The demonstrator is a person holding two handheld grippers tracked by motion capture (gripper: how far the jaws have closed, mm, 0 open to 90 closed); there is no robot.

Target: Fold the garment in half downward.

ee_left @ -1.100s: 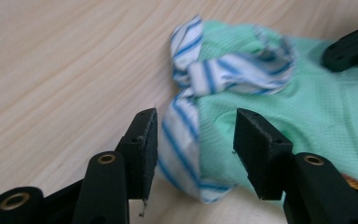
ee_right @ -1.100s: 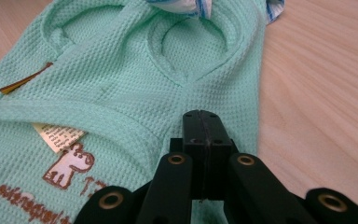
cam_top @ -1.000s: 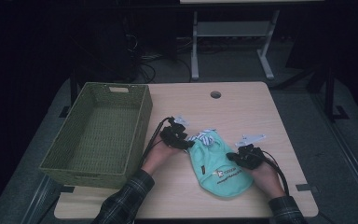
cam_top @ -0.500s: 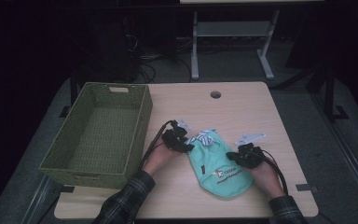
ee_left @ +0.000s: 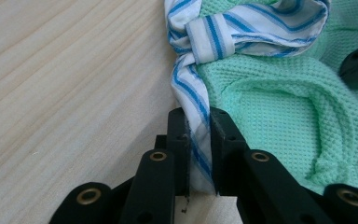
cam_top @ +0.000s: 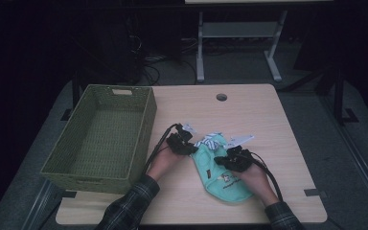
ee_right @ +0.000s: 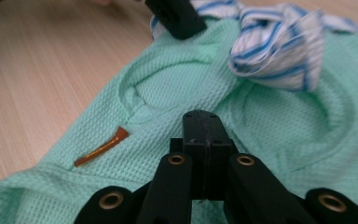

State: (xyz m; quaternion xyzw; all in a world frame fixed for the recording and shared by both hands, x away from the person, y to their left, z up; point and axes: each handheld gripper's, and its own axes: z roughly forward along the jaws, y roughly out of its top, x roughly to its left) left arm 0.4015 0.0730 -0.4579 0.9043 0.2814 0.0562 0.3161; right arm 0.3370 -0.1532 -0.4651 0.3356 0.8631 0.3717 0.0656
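Garment: a mint-green waffle-knit garment point(cam_top: 223, 177) is laid flat on the counter point(cam_top: 268, 120), right of the basket and between the two grippers.
Trim: a blue-and-white striped fabric tie point(ee_left: 200, 93) is seen knotted at the garment's upper end, with one strip trailing off onto the wood.
Basket: a green woven basket point(cam_top: 146, 122) is set at the counter's left side; nothing is seen inside it.
Long axis: the garment is stretched from the striped end, farther from the person, down to a rounded end near the counter's front edge, slightly slanted to the right.
Look: a small printed patch is seen near the middle in the high view; a small orange tag point(ee_right: 103, 146) is sewn at a seam.
Left gripper point(ee_left: 198, 135): its fingers have just been closing and are clamped on the trailing striped strip.
Right gripper point(ee_right: 204, 123): its fingers are pressed fully together over the green knit; whether cloth is pinched cannot be told.
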